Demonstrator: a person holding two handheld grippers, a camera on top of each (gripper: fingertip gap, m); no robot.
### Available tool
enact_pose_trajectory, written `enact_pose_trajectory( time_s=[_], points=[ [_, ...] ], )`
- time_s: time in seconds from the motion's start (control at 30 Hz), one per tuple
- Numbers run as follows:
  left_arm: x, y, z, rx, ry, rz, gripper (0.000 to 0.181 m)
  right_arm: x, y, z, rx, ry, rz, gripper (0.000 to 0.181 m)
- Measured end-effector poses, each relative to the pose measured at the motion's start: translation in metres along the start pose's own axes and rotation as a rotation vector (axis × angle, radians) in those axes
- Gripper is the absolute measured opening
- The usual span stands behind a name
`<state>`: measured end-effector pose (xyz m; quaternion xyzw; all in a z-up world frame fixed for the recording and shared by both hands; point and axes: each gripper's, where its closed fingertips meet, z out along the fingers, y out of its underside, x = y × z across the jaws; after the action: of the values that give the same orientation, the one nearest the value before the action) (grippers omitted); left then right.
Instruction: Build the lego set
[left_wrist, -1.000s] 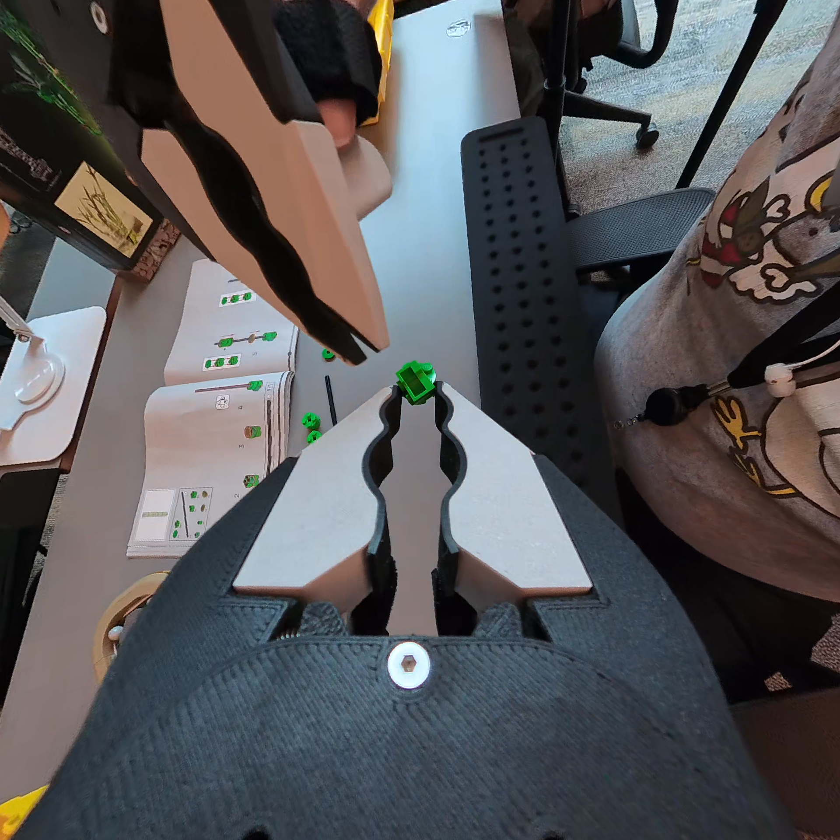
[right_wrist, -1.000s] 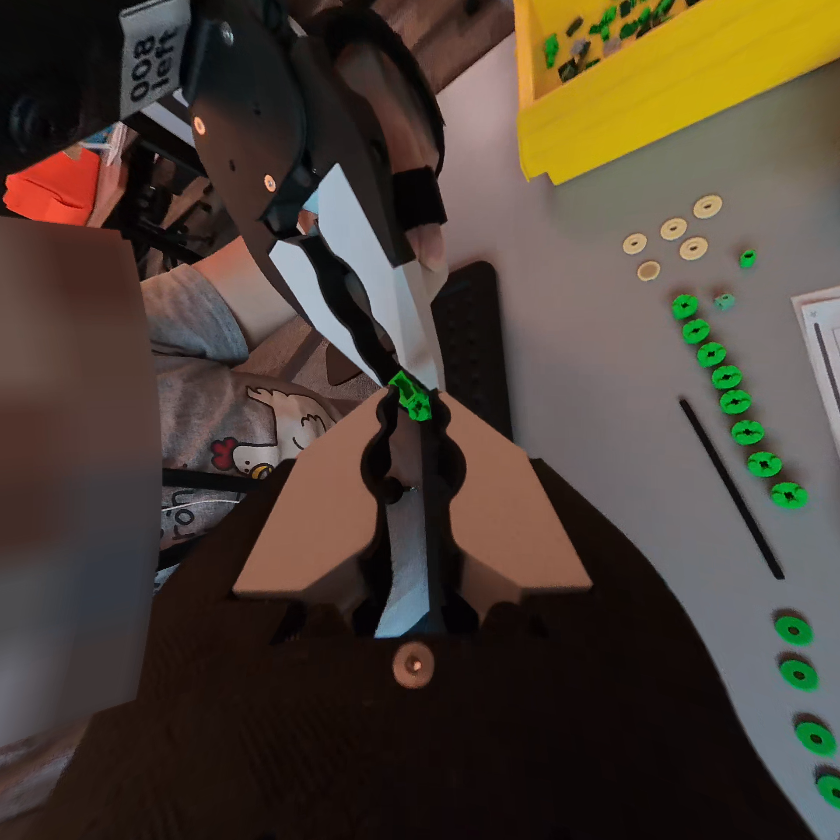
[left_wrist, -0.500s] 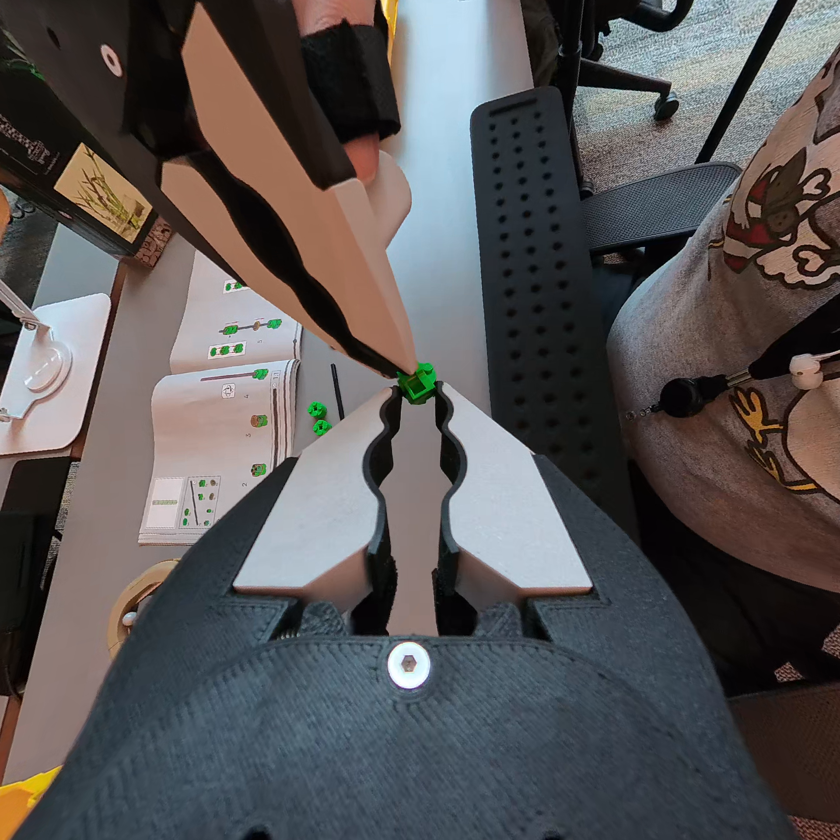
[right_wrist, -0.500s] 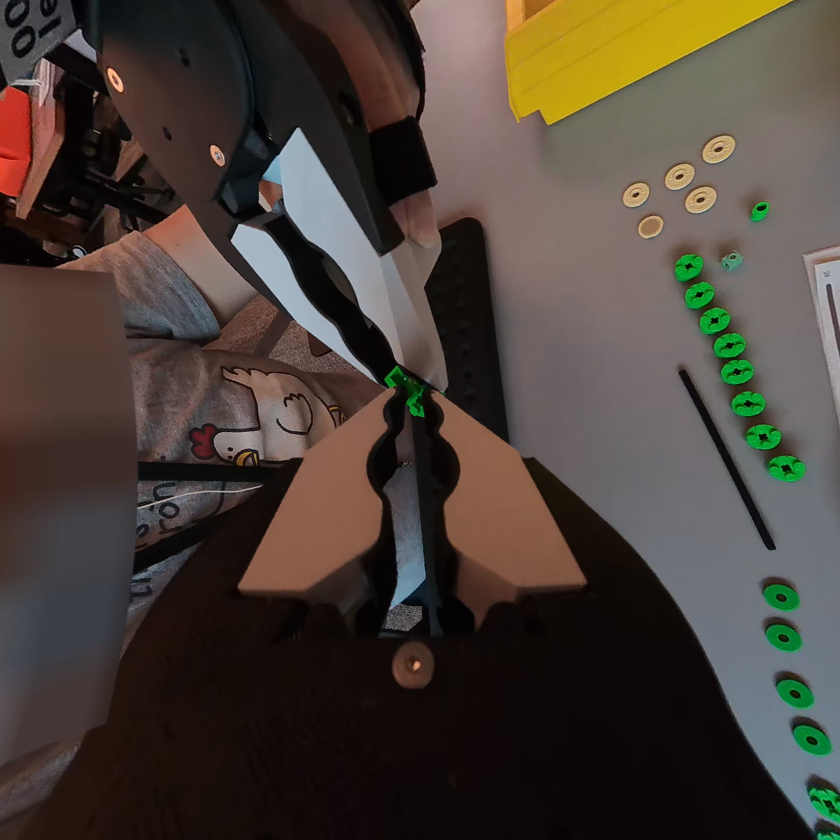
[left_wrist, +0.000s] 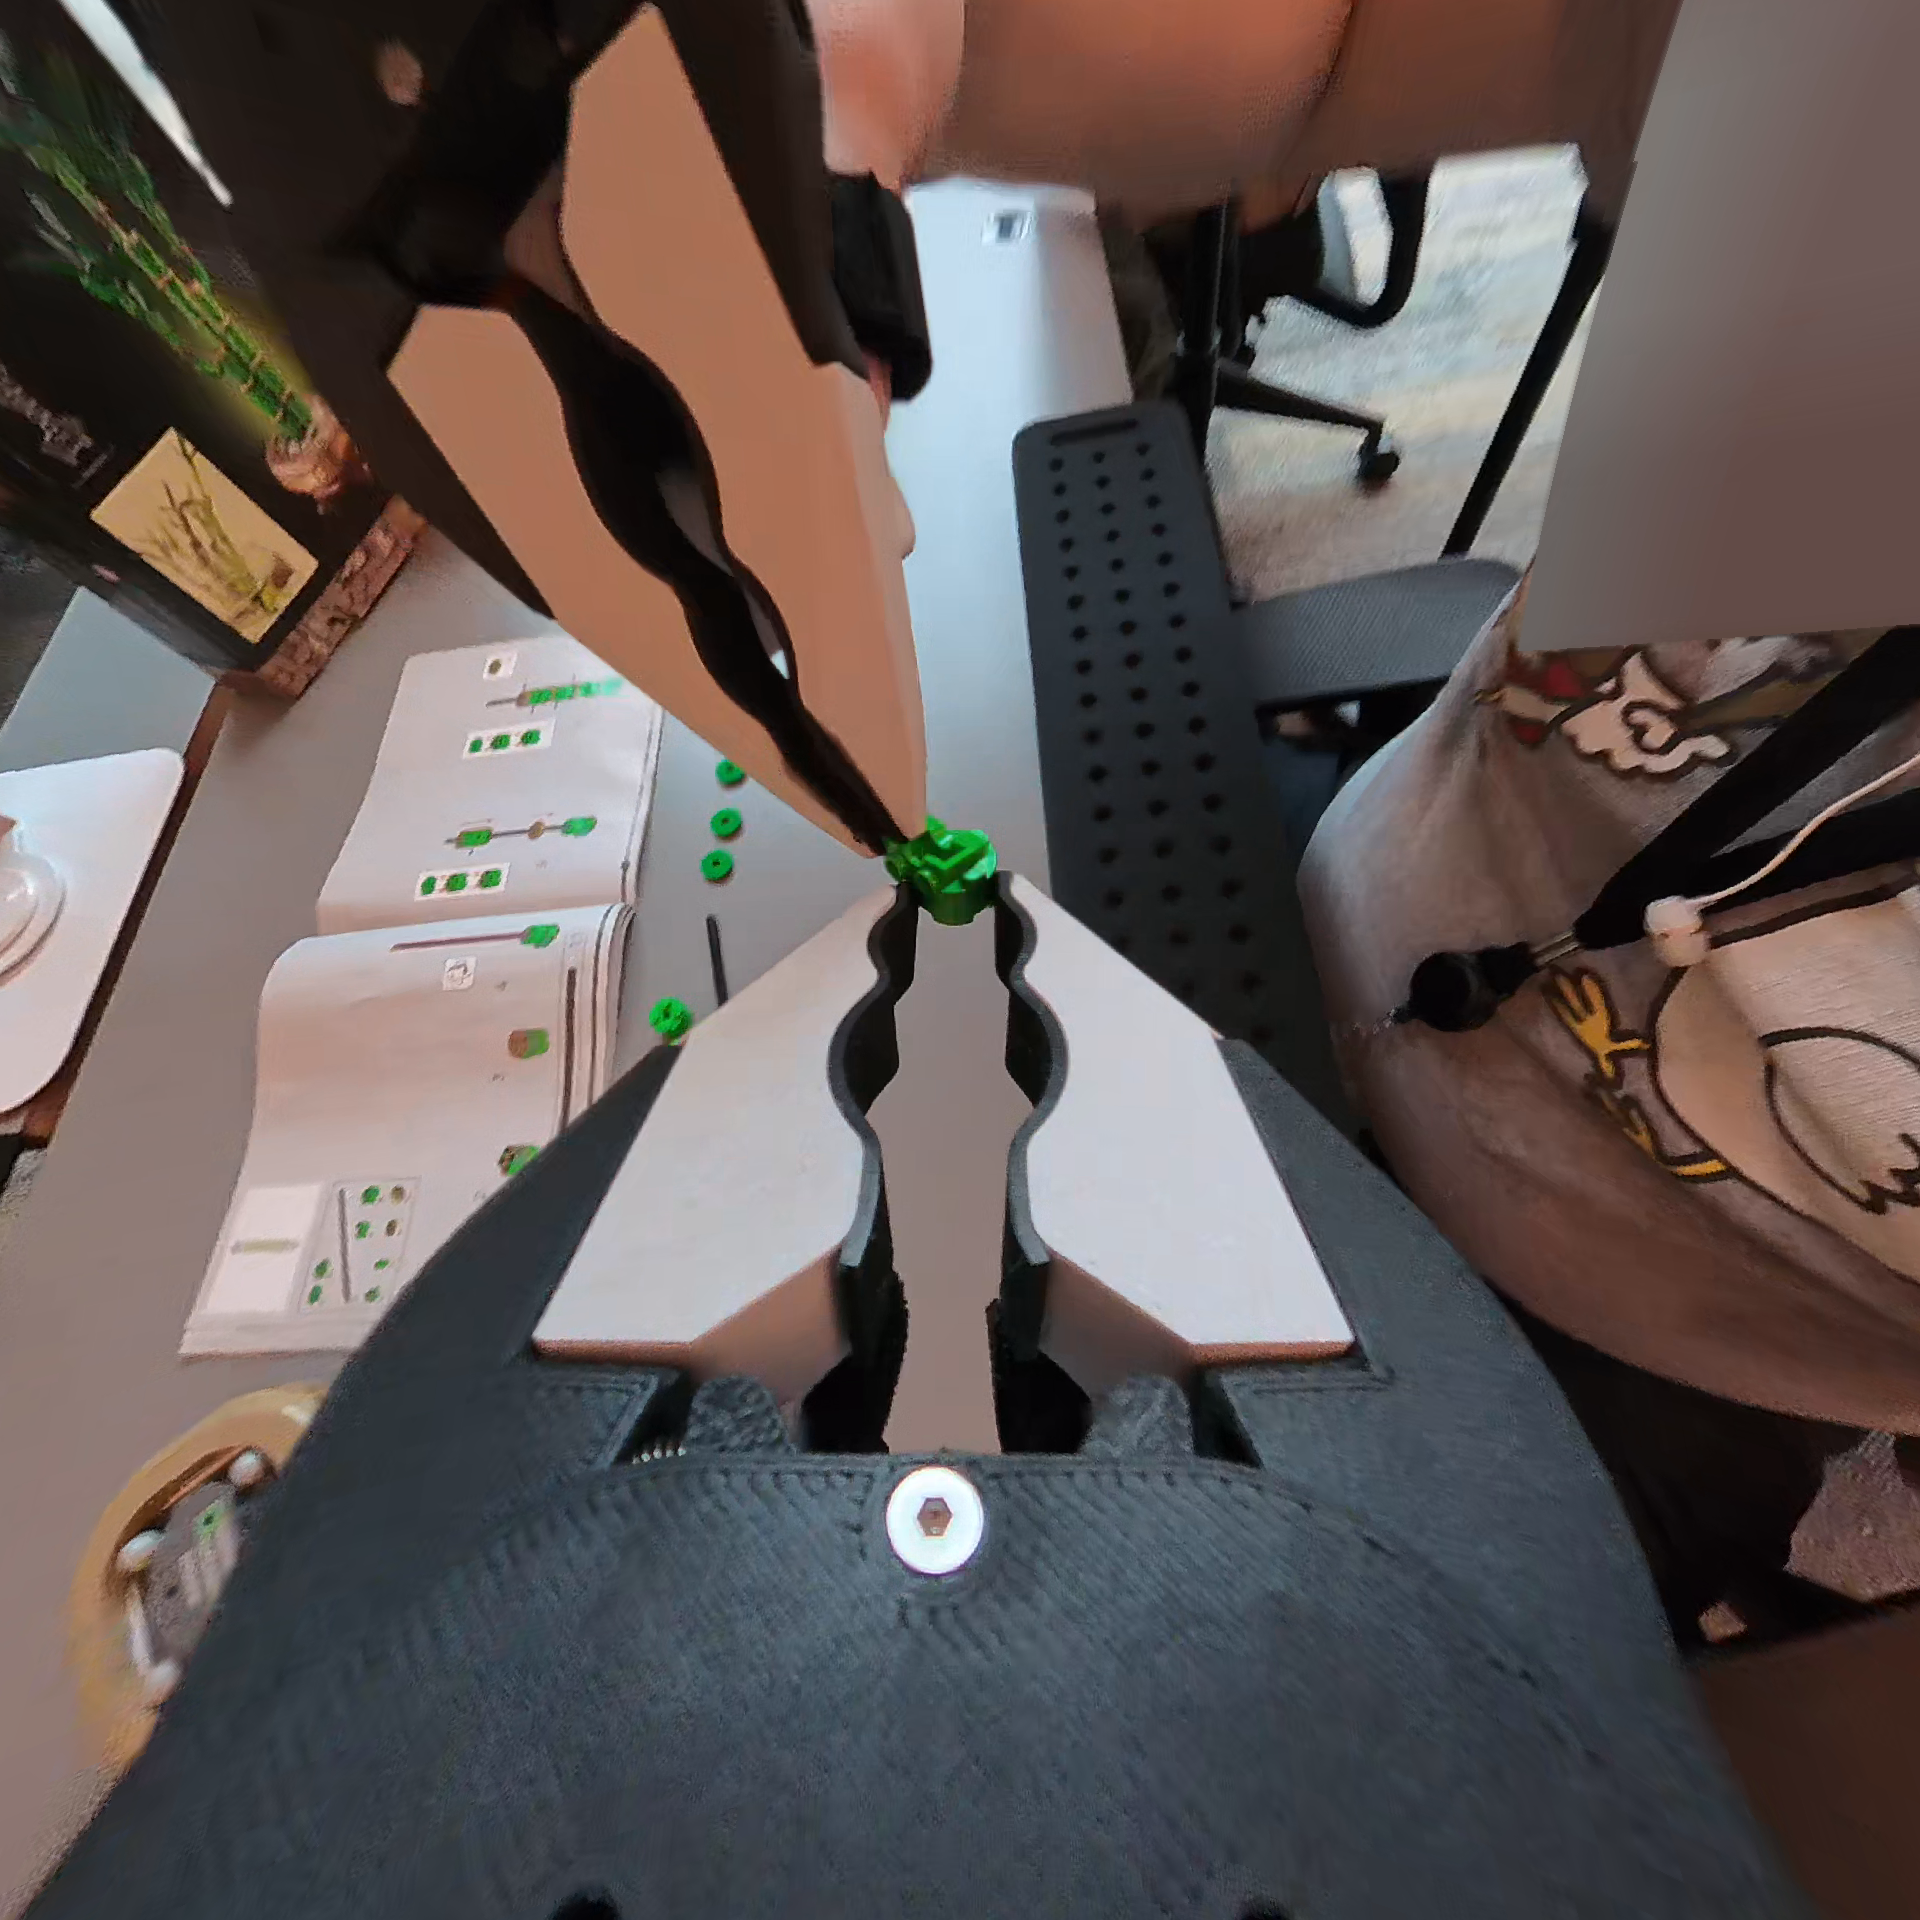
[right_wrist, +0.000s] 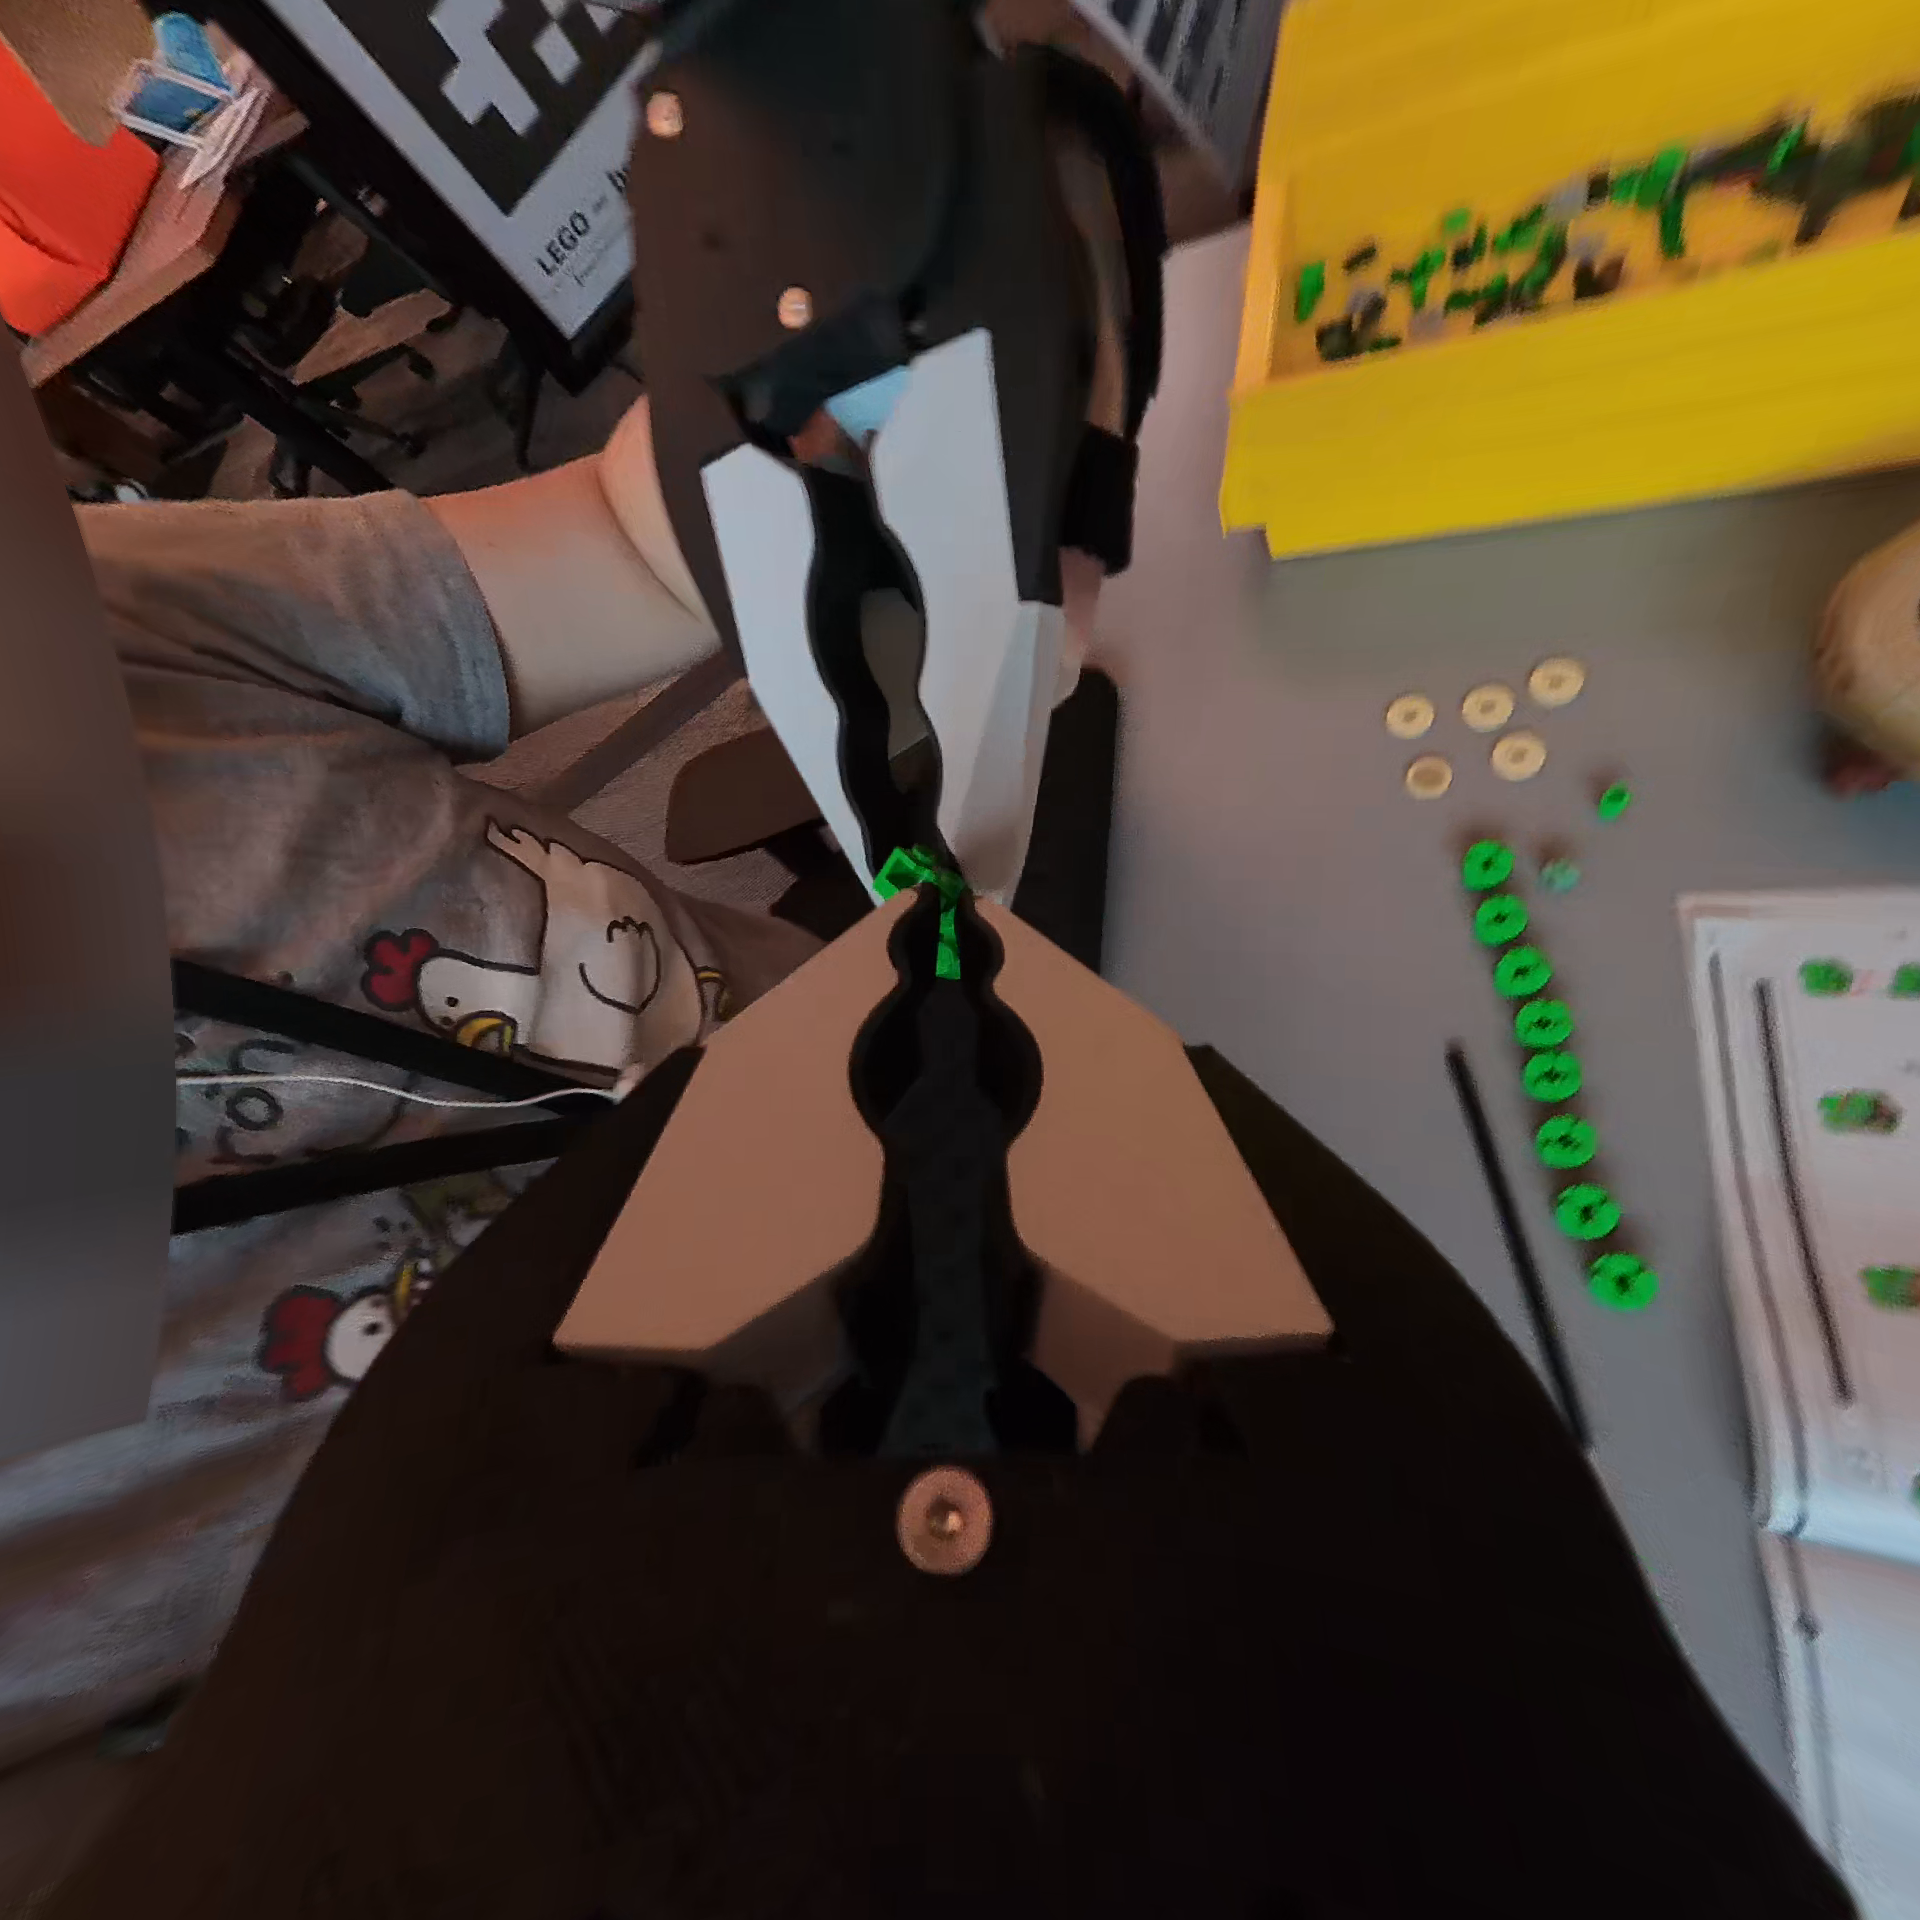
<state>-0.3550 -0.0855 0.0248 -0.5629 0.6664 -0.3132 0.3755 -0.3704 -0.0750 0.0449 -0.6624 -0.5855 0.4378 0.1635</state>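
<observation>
joining two small green pieces in mid-air above the grey table (left_wrist: 966, 416), near its edge. left gripper (left_wrist: 945, 902) is clamped on a green lego piece (left_wrist: 948, 871) at the very fingertips. right gripper (right_wrist: 940, 914) comes in from the opposite side, its jaws pinched nearly together on a second green piece (right_wrist: 945, 940), tip to tip with the first. whether the two pieces are already seated, cannot tell; the right view is blurred.

handling judgement: pieces look tiny, light, rigid, smooth plastic, so likely to slip or twist out of a tip grip if pushed off-axis. best held across flat side faces, leaving the mating face clear.

elsewhere: row of green round pieces (right_wrist: 1546, 1070), black axle (right_wrist: 1512, 1236), open instruction booklet (left_wrist: 436, 1039), yellow parts bin (right_wrist: 1558, 416).
</observation>
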Motion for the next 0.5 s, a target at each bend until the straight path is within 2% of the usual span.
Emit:
enact_pose_trajectory(
  time_s=[0.23, 0.37, 0.5],
  points=[
    [0.011, -0.019, -0.011, 0.169, 0.112, -0.053, 0.013, -0.02, -0.016, -0.014, 0.254, 0.051, -0.448, 0.001],
    [0.015, -0.023, -0.011, 0.186, 0.147, -0.058, 0.013, -0.03, -0.019, -0.018, 0.33, 0.034, -0.543, 0.001],
    [0.016, -0.027, -0.011, 0.202, 0.161, -0.059, 0.014, -0.03, -0.014, -0.015, 0.33, 0.05, -0.606, 0.001]
  ],
)
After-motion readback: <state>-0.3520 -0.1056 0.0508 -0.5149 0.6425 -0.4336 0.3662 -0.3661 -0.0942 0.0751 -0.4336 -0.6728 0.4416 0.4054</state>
